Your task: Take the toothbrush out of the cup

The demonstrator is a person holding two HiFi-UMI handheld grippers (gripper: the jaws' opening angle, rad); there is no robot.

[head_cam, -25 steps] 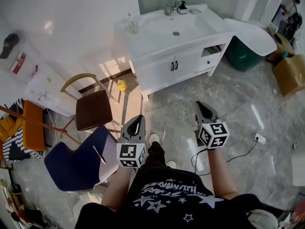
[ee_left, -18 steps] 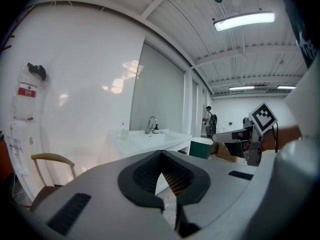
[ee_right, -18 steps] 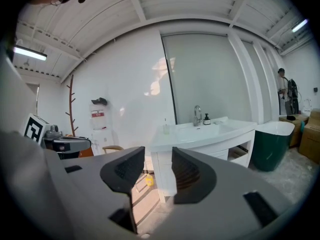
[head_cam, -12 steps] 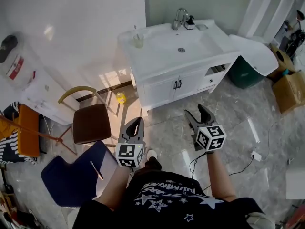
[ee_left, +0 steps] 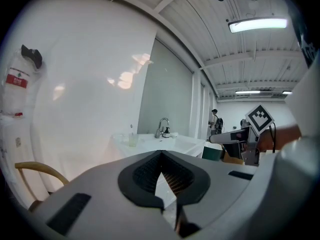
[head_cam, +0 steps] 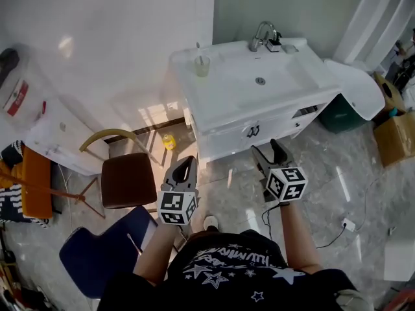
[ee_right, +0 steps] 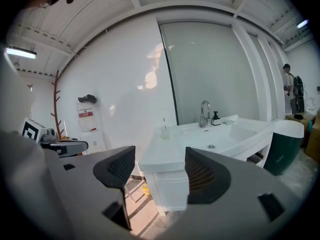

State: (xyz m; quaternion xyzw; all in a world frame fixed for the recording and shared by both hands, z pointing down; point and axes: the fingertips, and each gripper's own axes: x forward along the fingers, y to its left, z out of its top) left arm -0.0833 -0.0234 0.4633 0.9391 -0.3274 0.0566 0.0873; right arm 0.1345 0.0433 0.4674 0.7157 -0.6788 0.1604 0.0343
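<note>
A clear cup (head_cam: 201, 66) stands at the left end of the white vanity top (head_cam: 227, 99), with a thin toothbrush (head_cam: 199, 49) upright in it. The left gripper view shows the cup (ee_left: 132, 140) far ahead. In the right gripper view the cup (ee_right: 165, 131) and toothbrush (ee_right: 163, 121) are also well ahead. My left gripper (head_cam: 184, 169) is shut and empty, over the floor short of the vanity. My right gripper (head_cam: 268, 153) is level with the cabinet front. Its jaws are opening, with nothing between them (ee_right: 159, 155).
The vanity has a basin (head_cam: 260, 80), a faucet (head_cam: 262, 32) and a soap bottle (head_cam: 279, 41) at the back. A brown chair (head_cam: 126, 181) and a blue chair (head_cam: 97, 251) stand to the left. A yellow bottle (head_cam: 168, 141) is on the floor. A green bin (head_cam: 337, 112) and a cardboard box (head_cam: 393, 138) are at right.
The view and both grippers have moved toward the vanity, which now looms larger. The right gripper's jaws went from shut to wide apart. The left gripper stayed shut.
</note>
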